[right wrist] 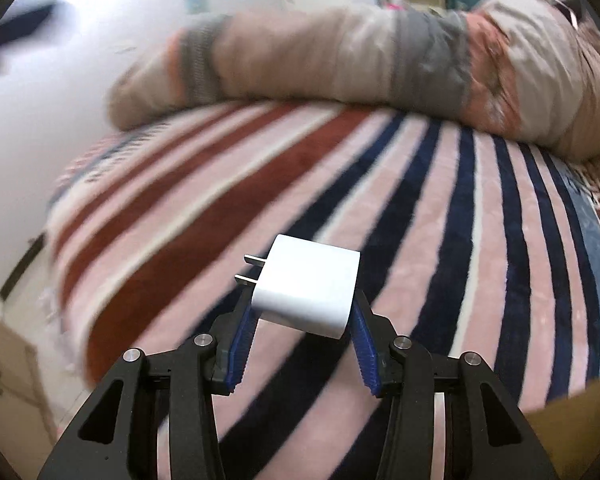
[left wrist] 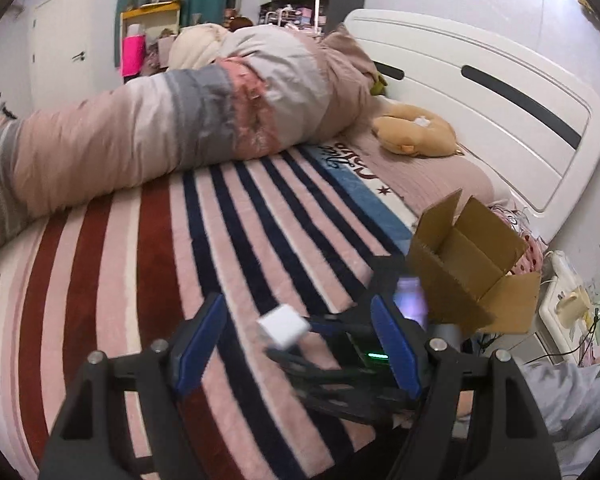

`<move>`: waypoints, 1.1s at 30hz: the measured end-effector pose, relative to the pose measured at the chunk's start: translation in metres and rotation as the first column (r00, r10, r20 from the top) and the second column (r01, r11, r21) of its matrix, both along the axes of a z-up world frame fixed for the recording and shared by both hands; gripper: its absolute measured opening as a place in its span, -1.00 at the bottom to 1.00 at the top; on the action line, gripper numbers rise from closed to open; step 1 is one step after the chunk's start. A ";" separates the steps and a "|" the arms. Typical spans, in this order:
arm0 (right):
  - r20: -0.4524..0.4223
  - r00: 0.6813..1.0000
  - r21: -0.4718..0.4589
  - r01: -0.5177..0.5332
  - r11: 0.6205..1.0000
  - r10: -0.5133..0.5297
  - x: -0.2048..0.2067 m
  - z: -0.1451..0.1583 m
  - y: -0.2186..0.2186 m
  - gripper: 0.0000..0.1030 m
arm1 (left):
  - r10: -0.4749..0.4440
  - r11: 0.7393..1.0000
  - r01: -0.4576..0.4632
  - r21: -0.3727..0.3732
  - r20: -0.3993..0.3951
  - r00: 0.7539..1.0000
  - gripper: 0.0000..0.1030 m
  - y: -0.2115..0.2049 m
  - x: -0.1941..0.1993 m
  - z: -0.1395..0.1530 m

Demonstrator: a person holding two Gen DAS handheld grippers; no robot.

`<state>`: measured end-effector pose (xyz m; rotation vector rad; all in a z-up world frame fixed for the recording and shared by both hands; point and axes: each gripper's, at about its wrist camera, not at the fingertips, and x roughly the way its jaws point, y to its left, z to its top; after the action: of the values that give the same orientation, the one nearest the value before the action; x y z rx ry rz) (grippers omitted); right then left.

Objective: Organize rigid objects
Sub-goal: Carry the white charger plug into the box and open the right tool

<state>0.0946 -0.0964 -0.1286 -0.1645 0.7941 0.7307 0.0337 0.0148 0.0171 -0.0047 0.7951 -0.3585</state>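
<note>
Left wrist view: left gripper [left wrist: 296,344] spread wide, empty, above the bed [left wrist: 140,264]; cardboard box [left wrist: 472,268] nearby.

Right wrist view: right gripper [right wrist: 302,320] clamps the white charger [right wrist: 306,294] above the bed. Grip covers only its rear; it may pivot and drop.

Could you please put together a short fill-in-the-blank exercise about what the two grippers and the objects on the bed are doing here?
1. The right gripper is shut on a white ____ with two metal prongs.
2. The left gripper holds nothing; it is ____.
3. The open cardboard box stands near the bed's white ____.
4. The blanket under the grippers has a pattern of ____.

Missing words: charger plug; open; headboard; stripes
</note>
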 end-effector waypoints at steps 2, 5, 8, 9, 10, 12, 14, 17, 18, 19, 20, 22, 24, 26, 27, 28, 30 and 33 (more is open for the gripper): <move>0.018 0.999 0.020 -0.038 0.999 0.038 -0.021 0.018 -0.009 -0.21 | -0.002 1.000 0.002 -0.025 0.000 1.000 0.40 0.006 -0.009 -0.004; 0.057 0.996 0.049 -0.078 0.996 0.075 -0.054 0.054 -0.027 -0.21 | -0.005 0.999 0.006 -0.048 0.014 1.000 0.40 0.007 -0.017 -0.002; 0.116 0.991 0.080 -0.076 0.994 0.066 -0.079 0.092 -0.052 -0.21 | -0.021 0.998 0.023 -0.062 0.031 0.999 0.40 -0.002 -0.020 0.002; 0.140 0.988 0.090 -0.070 0.994 0.057 -0.085 0.105 -0.062 -0.21 | -0.030 0.997 0.033 -0.066 0.035 0.999 0.43 -0.008 -0.020 0.004; 0.165 0.986 0.081 -0.053 0.995 0.039 -0.090 0.119 -0.076 -0.21 | -0.043 0.994 0.048 -0.096 0.052 0.998 0.43 -0.013 -0.021 0.007; 0.185 0.983 0.081 -0.027 0.996 0.011 -0.093 0.133 -0.096 -0.21 | -0.061 0.992 0.067 -0.107 0.062 0.996 0.43 -0.026 -0.019 0.012; 0.188 0.981 0.062 0.041 0.997 -0.052 -0.089 0.142 -0.126 -0.21 | -0.068 0.993 0.075 -0.096 0.073 0.995 0.43 -0.039 -0.018 0.014; 0.197 0.970 -0.018 0.147 0.989 -0.141 -0.077 0.142 -0.167 -0.21 | -0.091 0.990 0.098 -0.097 0.069 0.993 0.43 -0.059 -0.013 0.011; 0.184 0.970 -0.043 0.169 0.985 -0.159 -0.070 0.140 -0.178 -0.21 | -0.093 0.991 0.099 -0.094 0.066 0.993 0.43 -0.064 -0.011 0.010; 0.158 0.972 -0.061 0.187 0.980 -0.176 -0.063 0.136 -0.189 -0.20 | -0.092 0.991 0.097 -0.088 0.063 0.994 0.43 -0.070 -0.008 0.008; 0.134 0.974 -0.075 0.193 0.978 -0.182 -0.058 0.132 -0.196 -0.20 | -0.090 0.992 0.095 -0.087 0.060 0.994 0.43 -0.074 -0.007 0.006; 0.081 0.981 -0.103 0.185 0.977 -0.177 -0.046 0.120 -0.203 -0.20 | -0.089 0.992 0.093 -0.090 0.051 0.995 0.44 -0.083 -0.003 0.002; 0.046 0.985 -0.115 0.169 0.979 -0.165 -0.036 0.112 -0.202 -0.20 | -0.084 0.992 0.088 -0.092 0.049 0.995 0.50 -0.088 0.000 0.000; 0.004 0.991 -0.125 0.136 0.983 -0.136 -0.032 0.105 -0.198 -0.20 | -0.076 0.992 0.080 -0.093 0.050 0.996 0.55 -0.094 0.003 -0.003; -0.015 0.992 -0.124 0.126 0.984 -0.129 -0.029 0.101 -0.197 -0.20 | -0.078 0.992 0.082 -0.094 0.048 0.996 0.55 -0.096 0.004 -0.004; -0.027 0.992 -0.121 0.120 0.985 -0.124 -0.025 0.098 -0.196 -0.19 | -0.081 0.992 0.085 -0.096 0.047 0.996 0.56 -0.099 0.004 -0.005; -0.026 0.991 -0.123 0.126 0.984 -0.130 -0.022 0.096 -0.195 -0.05 | -0.086 0.991 0.090 -0.098 0.045 0.995 0.56 -0.101 0.006 -0.007; -0.028 0.990 -0.108 0.136 0.985 -0.139 -0.020 0.096 -0.197 0.13 | -0.079 0.992 0.083 -0.098 0.037 0.996 0.56 -0.102 0.009 -0.011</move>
<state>0.0744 -0.2935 -0.0328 -0.1909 0.8695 0.5626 0.0428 -0.0871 0.0065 -0.0597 0.7450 -0.4738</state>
